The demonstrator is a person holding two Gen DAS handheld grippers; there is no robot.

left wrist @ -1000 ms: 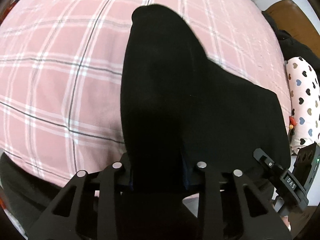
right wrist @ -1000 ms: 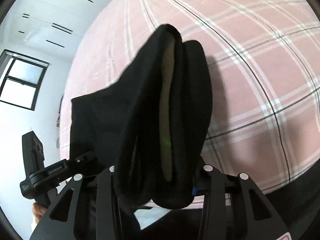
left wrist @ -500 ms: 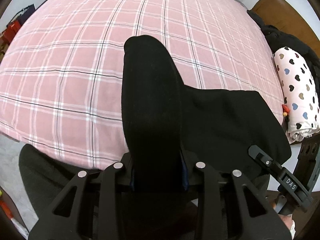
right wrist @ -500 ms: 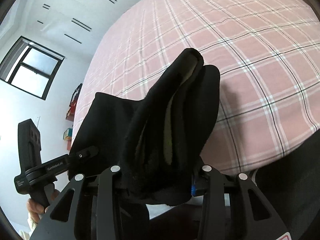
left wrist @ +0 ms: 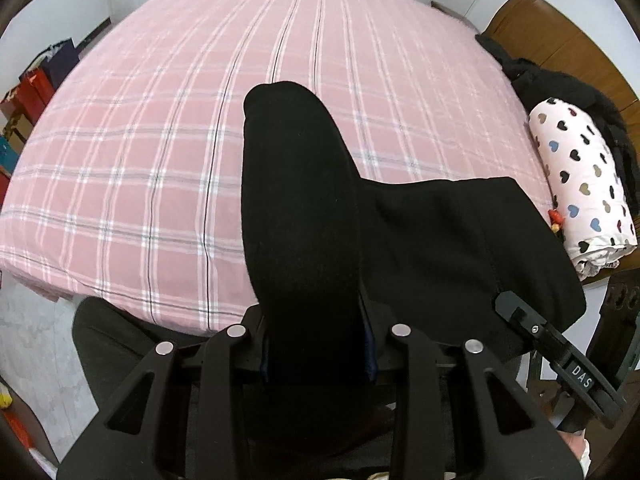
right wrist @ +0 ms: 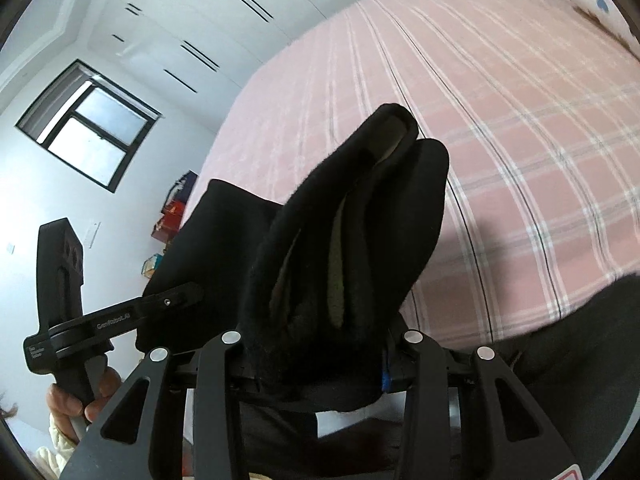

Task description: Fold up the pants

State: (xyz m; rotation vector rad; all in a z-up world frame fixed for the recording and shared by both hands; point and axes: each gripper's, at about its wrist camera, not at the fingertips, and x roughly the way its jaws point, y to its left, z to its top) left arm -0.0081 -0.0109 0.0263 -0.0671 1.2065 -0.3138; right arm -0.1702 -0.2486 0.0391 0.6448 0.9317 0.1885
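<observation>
Black pants (left wrist: 300, 200) hang in the air over a pink plaid bed (left wrist: 160, 140), stretched between both grippers. My left gripper (left wrist: 316, 344) is shut on a thick bunch of the cloth, which hides its fingertips. From there the fabric spreads right to my right gripper (left wrist: 532, 328). In the right wrist view my right gripper (right wrist: 316, 360) is shut on a folded bunch of the pants (right wrist: 352, 220) that shows pale lining. The left gripper (right wrist: 160, 304) sits at the left there, held by a hand (right wrist: 80, 400).
A heart-print white bundle (left wrist: 580, 184) and dark clothes (left wrist: 560, 88) lie by the wooden headboard (left wrist: 560, 32) at the bed's right end. Red bags (left wrist: 32, 92) stand on the floor at left. A person's dark-clad legs (left wrist: 112, 340) are at the near bed edge. Window (right wrist: 88, 124) and white wardrobe (right wrist: 200, 20) behind.
Both grippers have risen with the pants still held. The bed looks smaller and farther below, and more of the room's walls and floor shows.
</observation>
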